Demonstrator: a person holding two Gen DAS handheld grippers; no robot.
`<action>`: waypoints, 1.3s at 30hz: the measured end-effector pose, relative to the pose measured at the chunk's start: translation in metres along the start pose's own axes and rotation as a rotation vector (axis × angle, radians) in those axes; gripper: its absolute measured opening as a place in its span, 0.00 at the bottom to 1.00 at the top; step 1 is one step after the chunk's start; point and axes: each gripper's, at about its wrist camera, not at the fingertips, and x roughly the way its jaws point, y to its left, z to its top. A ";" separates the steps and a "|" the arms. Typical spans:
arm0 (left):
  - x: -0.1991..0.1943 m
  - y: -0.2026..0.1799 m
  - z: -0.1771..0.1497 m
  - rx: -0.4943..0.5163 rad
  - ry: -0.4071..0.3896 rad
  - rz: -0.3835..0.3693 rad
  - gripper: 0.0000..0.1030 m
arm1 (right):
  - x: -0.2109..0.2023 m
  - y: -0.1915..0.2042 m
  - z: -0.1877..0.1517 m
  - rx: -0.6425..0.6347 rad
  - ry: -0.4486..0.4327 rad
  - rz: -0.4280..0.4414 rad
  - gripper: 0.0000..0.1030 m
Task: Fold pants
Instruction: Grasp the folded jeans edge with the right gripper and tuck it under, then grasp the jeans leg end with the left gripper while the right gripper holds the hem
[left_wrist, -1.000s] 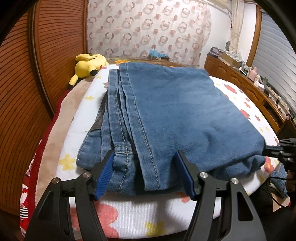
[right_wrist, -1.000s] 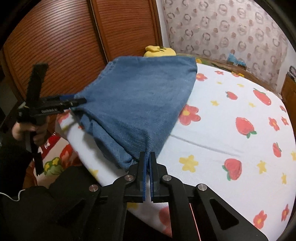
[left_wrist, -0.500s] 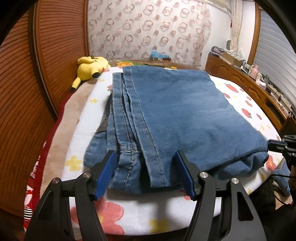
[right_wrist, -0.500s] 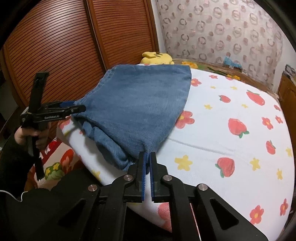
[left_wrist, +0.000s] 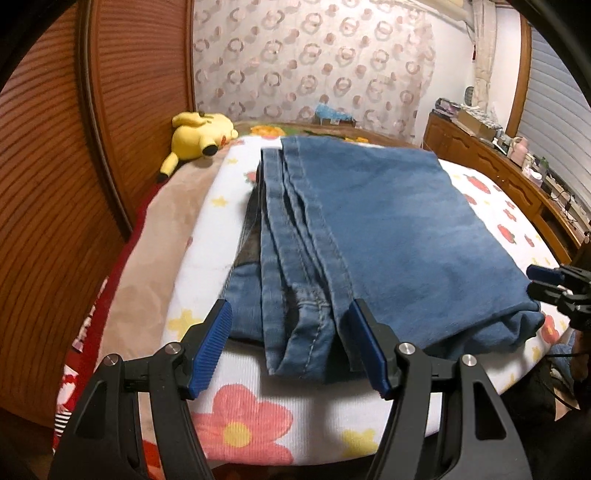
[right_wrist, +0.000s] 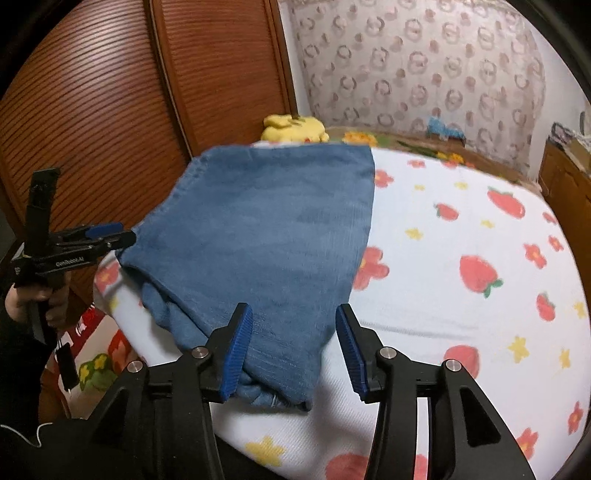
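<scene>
The right gripper (right_wrist: 293, 345), clamped shut a second ago, is opening and letting the folded pants (right_wrist: 258, 236) settle on the bed (right_wrist: 461, 332), while the left gripper (left_wrist: 291, 341) is hanging open, so this fold is probably finishing.

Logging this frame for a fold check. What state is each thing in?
jeans: folded, flat on the bed
left hand-held gripper: open, jeans edge between its pads
right hand-held gripper: opening, jeans corner between its pads, ungripped
yellow plush toy: lying on the bed
</scene>
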 end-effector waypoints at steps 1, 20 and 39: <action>0.002 0.001 -0.002 -0.002 0.005 -0.003 0.65 | 0.002 0.000 -0.001 0.005 0.005 0.004 0.47; 0.016 0.022 -0.005 -0.047 0.004 -0.027 0.66 | 0.018 0.006 -0.006 0.019 0.039 0.026 0.47; 0.007 0.010 -0.004 -0.055 -0.022 -0.105 0.19 | 0.010 0.006 0.000 0.007 0.027 0.122 0.14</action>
